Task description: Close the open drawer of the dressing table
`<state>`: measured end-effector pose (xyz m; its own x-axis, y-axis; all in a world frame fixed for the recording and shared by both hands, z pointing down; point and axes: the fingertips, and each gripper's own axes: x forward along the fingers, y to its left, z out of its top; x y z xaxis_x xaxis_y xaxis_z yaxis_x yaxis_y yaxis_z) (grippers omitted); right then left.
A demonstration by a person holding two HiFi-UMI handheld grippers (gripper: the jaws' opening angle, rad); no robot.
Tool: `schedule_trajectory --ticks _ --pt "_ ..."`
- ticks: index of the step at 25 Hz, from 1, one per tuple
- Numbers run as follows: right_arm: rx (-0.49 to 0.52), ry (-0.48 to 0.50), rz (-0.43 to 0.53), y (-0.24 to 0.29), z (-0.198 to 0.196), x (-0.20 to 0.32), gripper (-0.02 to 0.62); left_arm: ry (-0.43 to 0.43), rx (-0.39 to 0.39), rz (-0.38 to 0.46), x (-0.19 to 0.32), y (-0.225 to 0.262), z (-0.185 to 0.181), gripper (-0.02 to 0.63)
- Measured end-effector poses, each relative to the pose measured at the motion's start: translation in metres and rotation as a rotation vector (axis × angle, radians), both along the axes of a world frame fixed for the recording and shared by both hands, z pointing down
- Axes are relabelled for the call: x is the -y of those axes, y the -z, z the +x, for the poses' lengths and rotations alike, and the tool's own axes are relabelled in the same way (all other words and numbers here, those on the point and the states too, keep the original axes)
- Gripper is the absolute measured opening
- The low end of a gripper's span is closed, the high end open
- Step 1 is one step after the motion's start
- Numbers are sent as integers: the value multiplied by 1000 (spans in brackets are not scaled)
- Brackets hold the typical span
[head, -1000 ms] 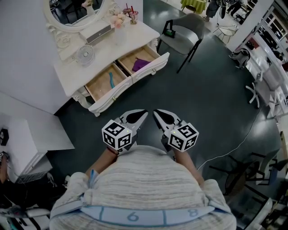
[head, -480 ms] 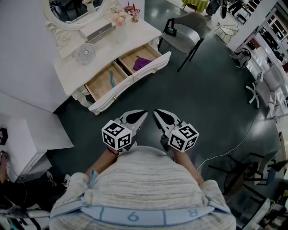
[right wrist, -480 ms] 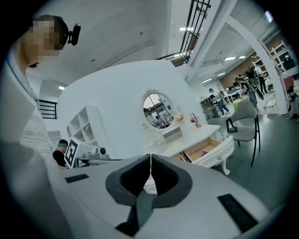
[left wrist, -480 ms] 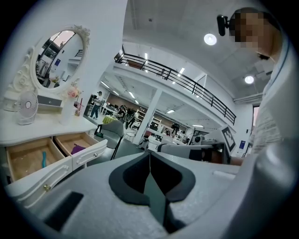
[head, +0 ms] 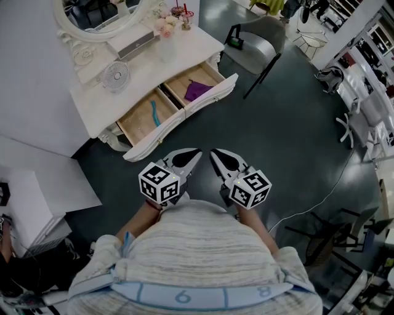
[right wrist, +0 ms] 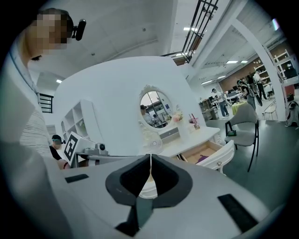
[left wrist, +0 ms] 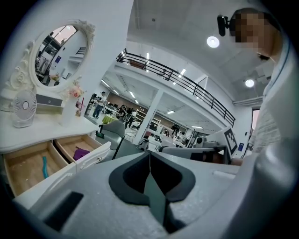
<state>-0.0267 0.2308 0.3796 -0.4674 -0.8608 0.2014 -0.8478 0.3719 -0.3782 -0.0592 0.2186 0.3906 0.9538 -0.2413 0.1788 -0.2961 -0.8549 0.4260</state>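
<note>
Here the dressing table [head: 143, 69] stands at the upper left of the head view, against a white wall. It is white, with curved legs and an oval mirror [head: 98, 13] in a carved frame. On its top are a small round fan [head: 116, 75] and some pale flowers [head: 164, 26]. Not one but two drawers are pulled out side by side from its front, and both show a light wooden inside behind a white front panel with a wavy edge. The left-hand drawer [head: 136, 118] holds a thin turquoise object [head: 154, 113], and the right-hand drawer [head: 182, 81] holds a purple item [head: 197, 91] that looks soft. A grey chair [head: 255, 46] stands just beside the table's right end. The left gripper [head: 194, 154] and the right gripper [head: 215, 154] are side by side close to the person's body, over the dark floor [head: 289, 135]. Their tips point toward the drawers but are apart from them and touch nothing. In each gripper's own view the two jaws are pressed together, with nothing between them
</note>
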Motion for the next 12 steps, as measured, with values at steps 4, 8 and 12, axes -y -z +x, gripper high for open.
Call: schedule_trajectory --ticks 4,8,12 --pt "-2 -14 -3 1 -9 28 11 -13 -5 4 30 3 -10 18" --pt "-1 -35 2 3 -22 61 11 -31 -6 12 61 6 -24 20" --pt "-1 -52 10 4 -40 95 11 -48 -9 18 93 8 -42 20"
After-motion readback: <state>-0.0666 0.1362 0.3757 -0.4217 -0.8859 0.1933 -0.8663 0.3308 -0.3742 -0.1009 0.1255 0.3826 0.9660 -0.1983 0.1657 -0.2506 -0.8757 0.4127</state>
